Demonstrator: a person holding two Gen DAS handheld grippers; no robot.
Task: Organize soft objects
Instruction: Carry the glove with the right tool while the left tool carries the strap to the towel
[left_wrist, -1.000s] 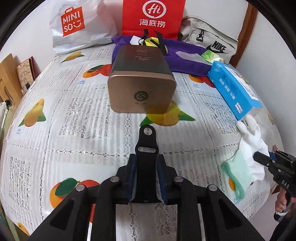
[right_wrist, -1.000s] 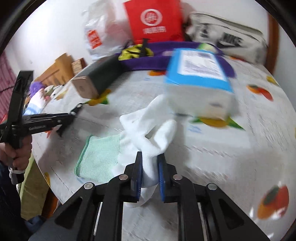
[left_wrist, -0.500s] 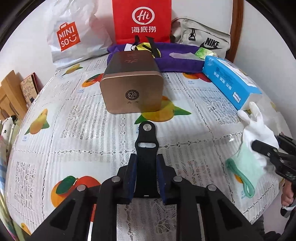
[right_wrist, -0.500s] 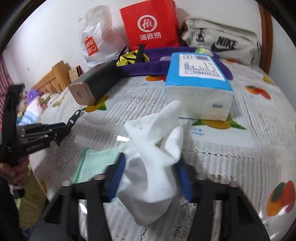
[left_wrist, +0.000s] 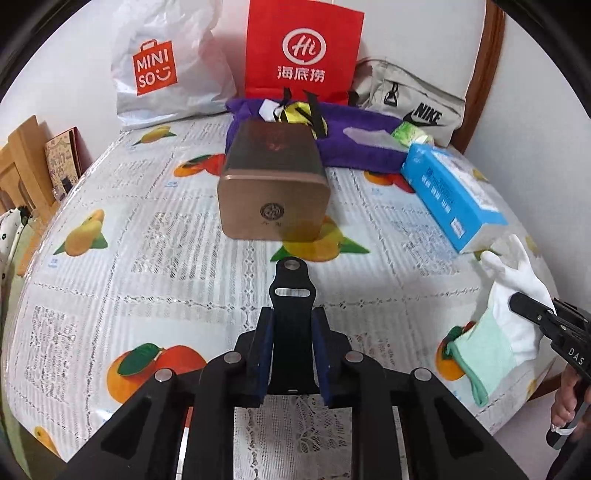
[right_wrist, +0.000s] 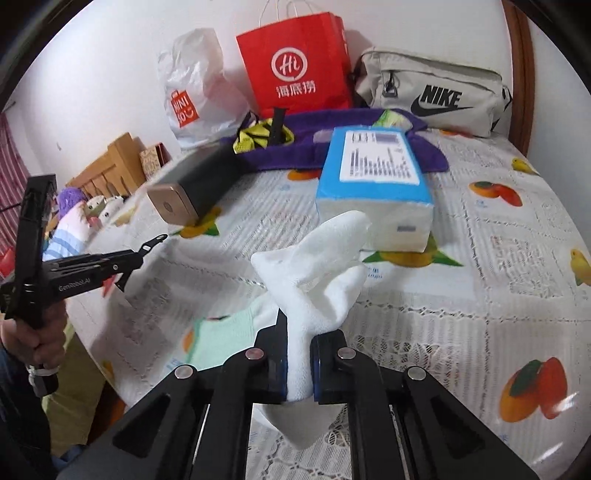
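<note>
My right gripper (right_wrist: 298, 365) is shut on a white sock with a mint-green cuff (right_wrist: 314, 280) and holds it lifted over the table's near edge; the sock also shows at the right in the left wrist view (left_wrist: 513, 306). My left gripper (left_wrist: 291, 350) is shut on a black watch strap (left_wrist: 291, 295) and hovers above the fruit-print tablecloth (left_wrist: 147, 240), in front of a bronze box (left_wrist: 273, 192). The left gripper also shows at the left in the right wrist view (right_wrist: 147, 247).
A blue tissue pack (right_wrist: 373, 184) lies right of the bronze box (right_wrist: 192, 184). At the back are a purple cloth (left_wrist: 362, 144), a red paper bag (left_wrist: 301, 51), a white Miniso bag (left_wrist: 162, 66) and a grey Nike bag (right_wrist: 432, 92). Plush toys (right_wrist: 74, 214) lie beyond the table's left edge.
My right gripper opened around the white sock half a second ago and has shut on it again, lifting it. My left gripper, still holding the strap, drew back slightly from the bronze box.
</note>
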